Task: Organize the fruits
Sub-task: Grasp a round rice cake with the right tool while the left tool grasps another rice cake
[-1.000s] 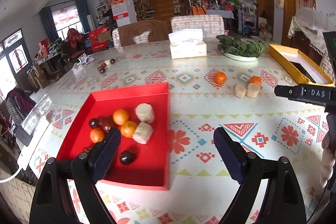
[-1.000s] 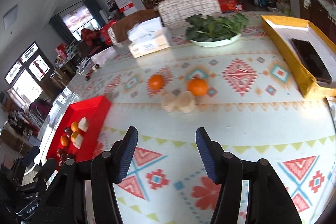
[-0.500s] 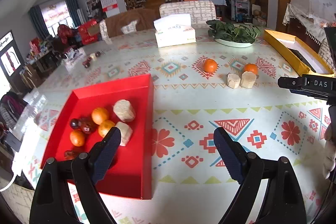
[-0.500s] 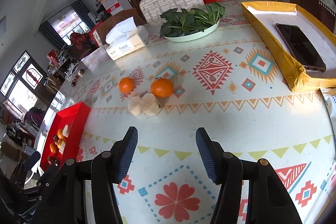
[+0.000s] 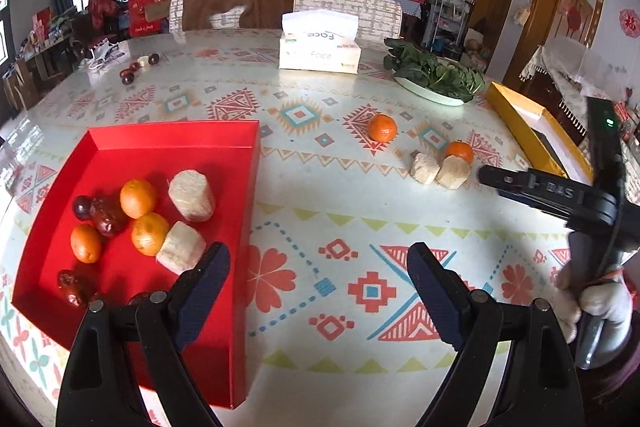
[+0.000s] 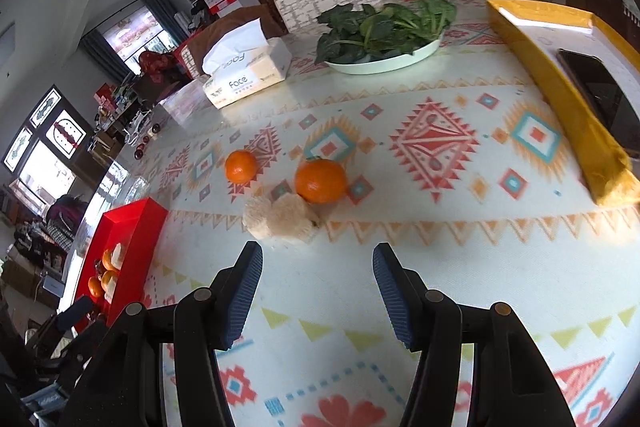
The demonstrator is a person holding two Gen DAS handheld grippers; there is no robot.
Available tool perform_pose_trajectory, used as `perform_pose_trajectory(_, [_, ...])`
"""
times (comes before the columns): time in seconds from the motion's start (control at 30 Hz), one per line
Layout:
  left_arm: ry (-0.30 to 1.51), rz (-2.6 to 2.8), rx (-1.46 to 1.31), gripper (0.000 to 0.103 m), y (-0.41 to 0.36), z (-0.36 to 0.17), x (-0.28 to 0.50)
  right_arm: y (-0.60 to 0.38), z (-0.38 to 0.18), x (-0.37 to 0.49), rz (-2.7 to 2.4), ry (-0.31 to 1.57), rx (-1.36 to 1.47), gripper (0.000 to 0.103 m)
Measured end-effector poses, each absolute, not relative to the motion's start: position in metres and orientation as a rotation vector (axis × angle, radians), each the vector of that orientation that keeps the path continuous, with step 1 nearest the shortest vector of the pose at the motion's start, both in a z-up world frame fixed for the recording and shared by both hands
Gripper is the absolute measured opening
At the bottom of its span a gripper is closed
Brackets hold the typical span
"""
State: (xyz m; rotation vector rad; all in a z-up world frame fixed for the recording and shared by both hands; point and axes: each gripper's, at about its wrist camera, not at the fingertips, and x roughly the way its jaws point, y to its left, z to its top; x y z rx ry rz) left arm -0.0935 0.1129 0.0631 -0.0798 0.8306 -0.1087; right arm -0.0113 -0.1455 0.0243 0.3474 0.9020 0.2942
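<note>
Red shallow rectangular tray (image 5: 176,143), on the patterned table (image 5: 344,223), left side: holds three small orange mandarins (image 5: 138,198), two pale peeled cylindrical chunks (image 5: 191,195) and several dark red dates (image 5: 105,217), their count unclear.

Loose on the table, well right of the tray: two orange mandarins (image 6: 320,180), apart from each other; two pale cut chunks (image 6: 280,217), touching each other, the nearer one just beside the larger mandarin.

Far table edge: a few more dark dates (image 5: 128,77), too small to count.

Left gripper (image 5: 318,291): one, jaws released and wide, nothing between them; left finger over the tray's near right corner.

Right gripper (image 6: 318,291): one, jaws parted, empty, above bare cloth just short of the chunks.

Other items: one white tissue box (image 5: 320,47); one white plate of green leaves (image 6: 386,31); one yellow tray (image 6: 560,79) holding one dark phone (image 6: 600,95).
</note>
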Motion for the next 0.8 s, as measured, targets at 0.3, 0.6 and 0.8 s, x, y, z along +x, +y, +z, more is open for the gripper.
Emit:
perform_pose_trajectory(0.3, [0.83, -0.141, -0.078, 0.089, 0.107, 0.06, -0.085, -0.117, 0.014, 0.025, 0.275, 0.926, 0.322, 0.062])
perform_pose_trajectory(0.6, [0.839, -0.172, -0.093, 0.089, 0.102, 0.059, -0.073, -0.11, 0.012, 0.025, 0.245, 0.937, 0.26, 0.04])
perform_pose_trajectory(0.8, [0.829, -0.209, -0.067, 0.089, 0.082, 0.061, -0.057, -0.129, 0.012, 0.002, 0.226, 0.947, 0.258, 0.04])
